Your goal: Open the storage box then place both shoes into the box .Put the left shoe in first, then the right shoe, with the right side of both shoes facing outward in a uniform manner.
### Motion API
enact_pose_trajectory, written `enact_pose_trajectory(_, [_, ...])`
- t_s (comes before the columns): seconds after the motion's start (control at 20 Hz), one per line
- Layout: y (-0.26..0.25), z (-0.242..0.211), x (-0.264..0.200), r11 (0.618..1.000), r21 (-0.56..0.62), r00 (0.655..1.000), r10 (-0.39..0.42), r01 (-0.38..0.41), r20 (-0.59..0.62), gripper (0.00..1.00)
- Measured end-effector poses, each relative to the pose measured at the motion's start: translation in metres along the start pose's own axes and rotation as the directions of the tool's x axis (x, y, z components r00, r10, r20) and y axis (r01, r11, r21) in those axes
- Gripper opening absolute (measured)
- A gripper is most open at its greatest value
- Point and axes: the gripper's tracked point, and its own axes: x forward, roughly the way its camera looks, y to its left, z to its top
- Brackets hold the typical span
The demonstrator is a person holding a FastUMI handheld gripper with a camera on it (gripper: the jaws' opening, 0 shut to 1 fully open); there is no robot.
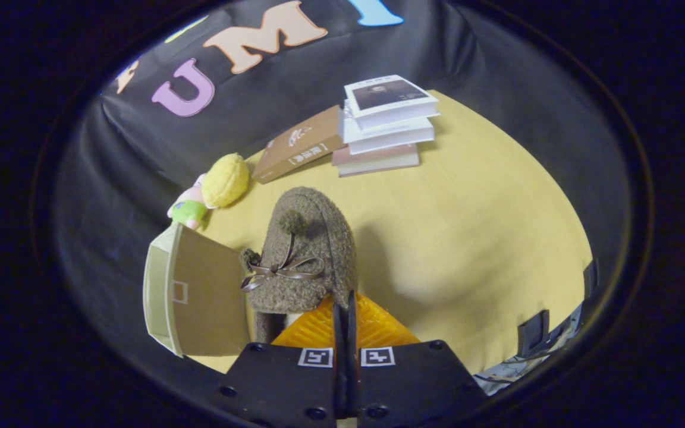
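tongs [344,309]: I'm holding them pressed almost together, pinching the heel edge of the shoe [304,252]; no gap showing between the orange fingers [313,330].
shoe: fuzzy brown slipper with a pom-pom and ribbon bow, hanging just ahead of my fingers, apparently lifted off the desk [467,238] judging by its shadow on the wood.
shoe axis: running straight away from the tongs, toe pointing toward the books [387,122], heel at my fingertips.
box [191,291]: sitting just left of the shoe, at the desk's near left edge, nearly touching the shoe's side in this view; its flap [209,294] is standing open, tan inside face turned toward the shoe.
key relation: opening is lying to the left of the tongs, so I'm judging the next move as a sideways carry left, long axis kept along the box.
which shoe: can't tell left from right from here.
second shoe: not spotting it.
clutter: plush toy [214,187] beyond the box, clear of the path.
risk: flap catching the bow.
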Motion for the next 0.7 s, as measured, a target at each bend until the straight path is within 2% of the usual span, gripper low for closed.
enact_pose_trajectory(0.15, [0.044,0.009,-0.01,0.999,-0.039,0.999,0.029,-0.027,0.031,0.04])
enact_pose_trajectory(0.4, [0.124,0.009,-0.021,0.991,-0.071,0.992,0.119,-0.116,0.045,0.04])
enact_pose_trajectory(0.7, [0.211,-0.003,-0.026,0.977,-0.072,0.978,0.204,-0.201,0.048,0.04])
